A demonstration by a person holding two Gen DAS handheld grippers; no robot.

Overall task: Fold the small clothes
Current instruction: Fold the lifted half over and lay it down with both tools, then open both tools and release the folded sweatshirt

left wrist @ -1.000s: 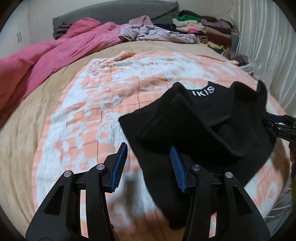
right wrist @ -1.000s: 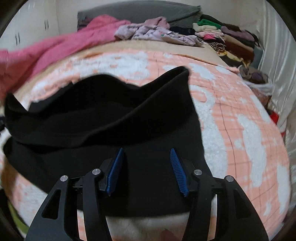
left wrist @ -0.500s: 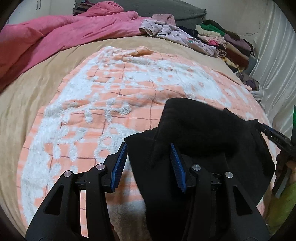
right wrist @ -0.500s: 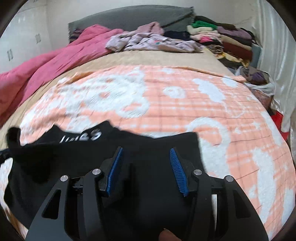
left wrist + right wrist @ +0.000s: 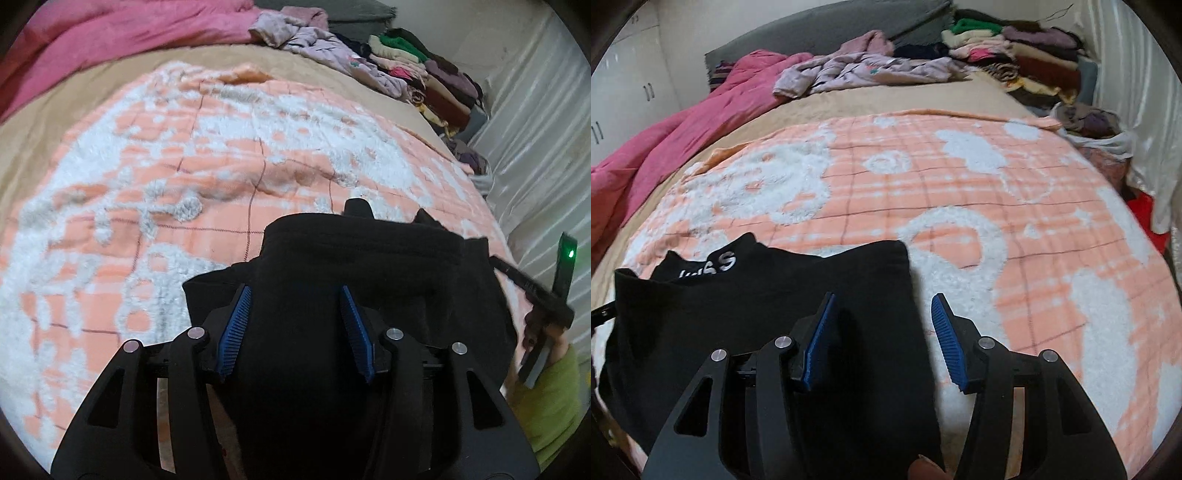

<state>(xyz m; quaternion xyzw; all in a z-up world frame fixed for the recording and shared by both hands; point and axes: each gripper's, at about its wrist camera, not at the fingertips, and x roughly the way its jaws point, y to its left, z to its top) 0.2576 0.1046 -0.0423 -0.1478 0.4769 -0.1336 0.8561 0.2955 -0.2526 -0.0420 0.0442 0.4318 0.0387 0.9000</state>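
A small black garment (image 5: 362, 266) with white lettering (image 5: 718, 263) lies folded over on the orange and white blanket (image 5: 221, 155). My left gripper (image 5: 295, 325) is open above the garment's near left part, with cloth lying between the blue pads. My right gripper (image 5: 882, 336) is open over the garment's right edge (image 5: 908, 295), with its left finger over the black cloth and its right finger over the blanket. The right gripper's body (image 5: 532, 291) shows at the right of the left wrist view.
A pink duvet (image 5: 676, 140) lies along the bed's far left. Loose lilac clothes (image 5: 864, 70) and a stack of folded clothes (image 5: 1015, 55) sit at the head of the bed. A white curtain (image 5: 535, 147) hangs on the right.
Both grippers have come down and nearer to me with the garment's far part folded toward me. The garment now lies lower and more compact on the blanket.
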